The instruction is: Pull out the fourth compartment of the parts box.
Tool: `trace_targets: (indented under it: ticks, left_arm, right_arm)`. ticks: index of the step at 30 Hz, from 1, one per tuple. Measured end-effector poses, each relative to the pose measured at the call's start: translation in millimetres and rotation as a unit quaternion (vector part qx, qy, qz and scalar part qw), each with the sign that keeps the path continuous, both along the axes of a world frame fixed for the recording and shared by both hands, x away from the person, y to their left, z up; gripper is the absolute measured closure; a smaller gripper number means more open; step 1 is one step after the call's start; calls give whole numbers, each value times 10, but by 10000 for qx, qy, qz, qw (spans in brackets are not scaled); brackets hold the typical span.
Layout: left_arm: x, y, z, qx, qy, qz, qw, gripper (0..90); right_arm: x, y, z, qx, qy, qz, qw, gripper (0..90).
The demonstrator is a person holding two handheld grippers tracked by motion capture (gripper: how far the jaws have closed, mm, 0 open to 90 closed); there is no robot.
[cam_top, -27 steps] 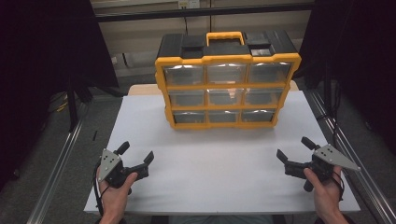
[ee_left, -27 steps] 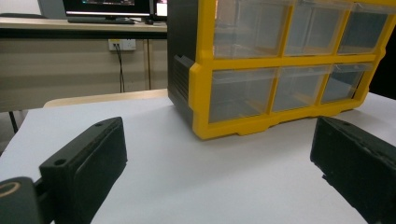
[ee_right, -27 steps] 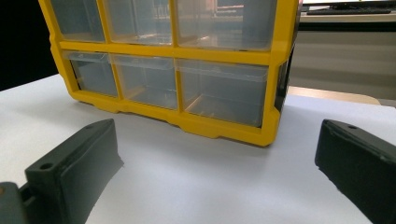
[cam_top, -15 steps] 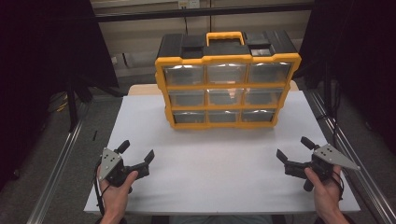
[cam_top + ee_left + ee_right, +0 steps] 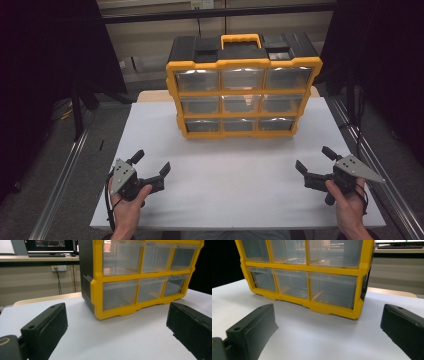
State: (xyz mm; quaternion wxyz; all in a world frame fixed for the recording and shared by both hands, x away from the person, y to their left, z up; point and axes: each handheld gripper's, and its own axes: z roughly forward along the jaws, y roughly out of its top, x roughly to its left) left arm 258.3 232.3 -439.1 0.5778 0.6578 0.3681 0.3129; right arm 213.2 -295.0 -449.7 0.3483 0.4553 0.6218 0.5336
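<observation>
- A yellow and black drawer organizer (image 5: 243, 85) is standing upright at the far middle of the white table (image 5: 235, 165), its yellow carry handle (image 5: 241, 39) on top.
- Its nine clear drawers (image 5: 242, 103) are facing the near side in three rows of three.
- The left gripper (image 5: 151, 165) is sitting in a hand (image 5: 127, 207) at the near left, jaws spread apart and gripping nothing.
- The right gripper (image 5: 314, 159) is sitting in the other hand (image 5: 350, 202) at the near right, jaws likewise apart, well clear of the organizer.
</observation>
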Motion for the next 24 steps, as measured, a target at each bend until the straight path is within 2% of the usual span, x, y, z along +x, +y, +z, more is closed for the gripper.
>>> trace_targets:
  ticks: [6,10,11,12,13,14,16,18,19,20,21,22,23,24]
  left_arm:
    - [97,-88,-5,72,5,-91,9999,28]
    - [143,-195,16,233,-60,-228,9995,25]
    - [148,-217,21,335,-96,-255,9991,25]
    - [148,-217,21,335,-96,-255,9991,25]
    - [161,-245,21,433,-190,-363,9982,26]
    - [172,-253,23,469,-191,-351,9981,27]
    - [188,-269,23,432,-223,-360,9982,25]
    - [211,-286,35,486,-201,-305,9981,25]
    - [239,-294,39,427,-212,-353,9982,25]
    - [267,-305,48,402,-173,-320,9985,25]
    - [314,-334,60,310,-73,-143,9994,28]
    - [314,-334,60,310,-73,-143,9994,27]
    - [359,-336,80,205,17,-197,9996,27]
    - [373,-346,91,256,-3,-195,9995,27]
  right_arm:
    - [8,-21,-6,20,21,-22,10000,0]
    - [22,-26,-12,67,32,-44,10000,0]
    - [22,-25,-14,93,49,-7,9999,0]
    - [22,-25,-14,93,49,-7,9999,0]
    - [9,-24,-14,138,62,38,9999,0]
    - [7,-23,-13,124,46,27,9999,0]
    - [2,-24,-11,118,37,5,9999,0]
    - [4,-26,-11,112,35,-7,9999,0]
    - [6,-27,-11,106,36,-14,9999,0]
    - [8,-26,-12,114,45,-9,9999,0]
    - [7,-22,-15,87,64,12,9999,0]
    - [7,-22,-15,87,64,12,9999,0]
    - [10,-11,-15,101,58,18,9999,0]
    - [8,-16,-13,93,42,14,9999,0]
